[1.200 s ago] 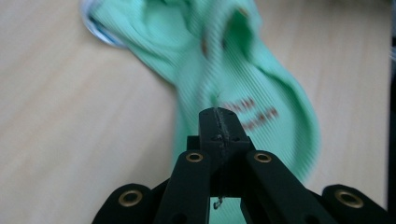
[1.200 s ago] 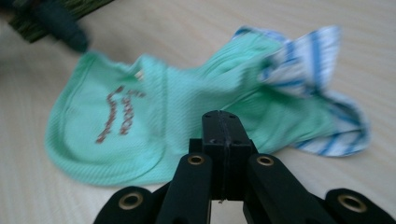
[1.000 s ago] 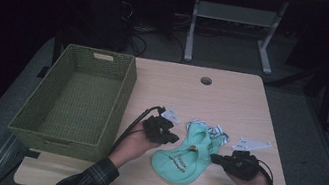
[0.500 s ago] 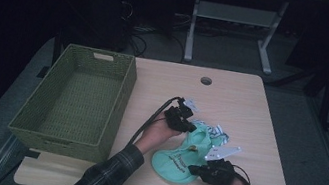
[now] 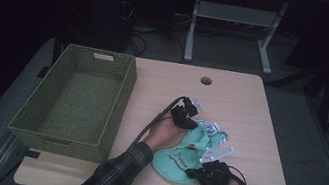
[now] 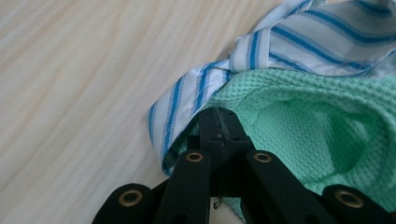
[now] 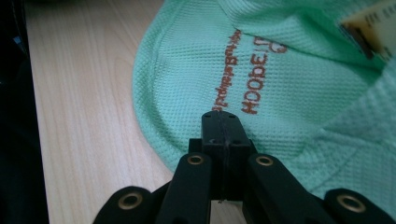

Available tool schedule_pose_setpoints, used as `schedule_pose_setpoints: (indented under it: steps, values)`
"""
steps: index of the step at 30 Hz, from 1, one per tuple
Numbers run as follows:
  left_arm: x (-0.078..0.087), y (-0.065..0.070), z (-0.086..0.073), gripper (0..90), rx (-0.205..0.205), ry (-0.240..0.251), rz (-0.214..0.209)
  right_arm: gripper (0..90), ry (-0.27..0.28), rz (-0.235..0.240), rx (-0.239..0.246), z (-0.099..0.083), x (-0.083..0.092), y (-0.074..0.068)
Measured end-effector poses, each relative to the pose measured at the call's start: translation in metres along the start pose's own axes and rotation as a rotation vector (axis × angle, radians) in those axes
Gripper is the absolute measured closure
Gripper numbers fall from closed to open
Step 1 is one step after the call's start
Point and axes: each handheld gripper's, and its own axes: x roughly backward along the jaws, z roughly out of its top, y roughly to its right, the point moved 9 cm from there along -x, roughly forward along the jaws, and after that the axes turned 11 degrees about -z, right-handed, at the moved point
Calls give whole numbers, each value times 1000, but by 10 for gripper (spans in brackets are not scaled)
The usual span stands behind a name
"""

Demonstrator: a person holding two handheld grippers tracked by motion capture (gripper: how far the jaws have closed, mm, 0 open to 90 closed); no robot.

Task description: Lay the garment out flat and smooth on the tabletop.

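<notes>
Dark floor surrounds our pale wooden table (image 5: 250, 112), with a woven basket (image 5: 74, 103) at nine o'clock of the garments. We see the mint green garment (image 5: 182, 156) lying near the table's front edge, a blue-striped cloth (image 6: 299, 42) touching it at twelve o'clock. Our left gripper (image 5: 182, 117) has its jaws clenched at the garment's far edge, its tips against the cloth; whether fabric is pinched we cannot tell. Our right gripper (image 5: 199, 173), jaws clenched, rests on the near hem.

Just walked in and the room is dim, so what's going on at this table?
A person holds a gripper in each hand over a mint green garment on the wooden table. The left gripper, shut, sits at its far edge by a blue-striped cloth; the right gripper, shut, rests on the near hem. A wicker basket stands alongside.
</notes>
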Motion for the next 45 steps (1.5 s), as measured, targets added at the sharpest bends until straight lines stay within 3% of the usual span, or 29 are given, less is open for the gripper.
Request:
schedule_pose_setpoints:
  steps: [9, 15, 27, 30, 32, 34, 35, 36, 37, 38, 45]
  values:
    - [14, -12, -13, 898, 29, -15, 36, 900, -21, -39, -39, -14, 14, 24]
    - [24, -23, -22, 898, 56, -14, 64, 900, -29, -69, -38, -20, 21, 37]
    - [33, -38, -30, 899, 98, 4, 116, 900, -44, -98, -55, -33, 34, 54]
    - [34, -37, -31, 898, 101, 8, 111, 900, -40, -103, -49, -35, 35, 56]
    - [36, -33, -30, 898, 108, 27, 83, 892, -44, -102, -48, -34, 35, 55]
    - [40, -28, -29, 898, 103, 39, 63, 869, -19, -71, -53, -31, 36, 52]
    - [45, -17, -29, 897, 95, 61, 40, 870, -5, -68, -71, -27, 39, 52]
    - [45, -17, -29, 897, 95, 61, 40, 870, -5, -68, -71, -27, 39, 52]
    - [48, -3, -31, 897, 80, 68, 18, 870, 6, -75, -71, -25, 40, 55]
    - [48, -3, -31, 897, 80, 68, 18, 870, 6, -75, -71, -25, 40, 55]
    - [49, 37, -53, 897, 18, 11, -22, 869, 38, -104, -71, -13, 41, 68]
